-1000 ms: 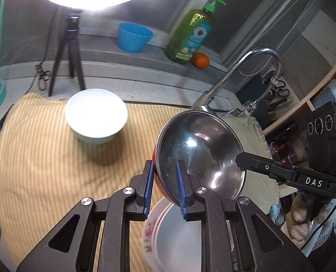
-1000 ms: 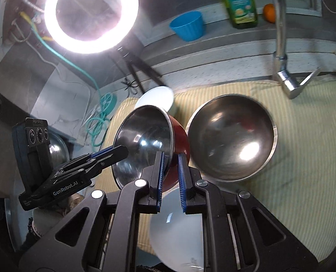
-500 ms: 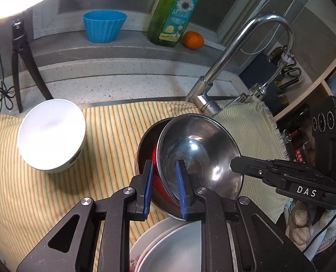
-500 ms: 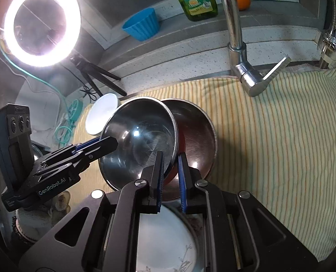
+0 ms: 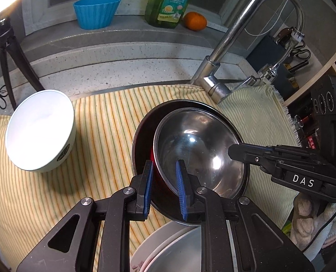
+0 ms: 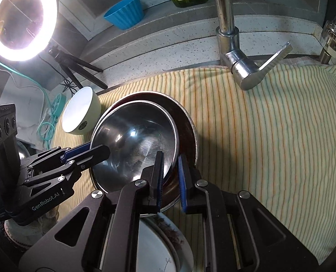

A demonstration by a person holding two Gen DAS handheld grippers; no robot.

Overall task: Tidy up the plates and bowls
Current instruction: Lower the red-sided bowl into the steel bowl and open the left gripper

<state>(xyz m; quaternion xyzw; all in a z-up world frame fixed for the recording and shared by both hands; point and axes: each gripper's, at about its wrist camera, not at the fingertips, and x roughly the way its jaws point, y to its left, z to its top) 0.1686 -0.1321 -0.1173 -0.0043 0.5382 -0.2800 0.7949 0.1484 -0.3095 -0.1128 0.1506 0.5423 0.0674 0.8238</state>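
Observation:
A steel bowl with a red outside [image 5: 202,149] [image 6: 133,140] lies tilted inside a larger steel bowl [image 5: 143,131] [image 6: 188,122] on the striped cloth. My left gripper [image 5: 164,167] is shut on its near rim, one pad inside and one on the red wall. My right gripper [image 6: 170,158] is shut on the opposite rim. Each gripper shows in the other's view: the right gripper [image 5: 236,151] and the left gripper [image 6: 99,151]. A white bowl [image 5: 38,131] [image 6: 79,113] stands to the left. Stacked plates [image 5: 168,249] [image 6: 158,249] lie under my fingers.
The striped cloth [image 5: 99,117] [image 6: 270,136] covers the counter. A chrome faucet [image 5: 224,45] [image 6: 226,22] rises behind the bowls. A blue cup [image 5: 95,11], a green soap bottle [image 5: 168,0] and an orange [image 5: 195,20] sit on the ledge. A tripod [image 5: 9,52] stands at the left.
Both grippers carried the red-sided steel bowl away from above the plates, forward and down, into the larger steel bowl. The white bowl has not moved.

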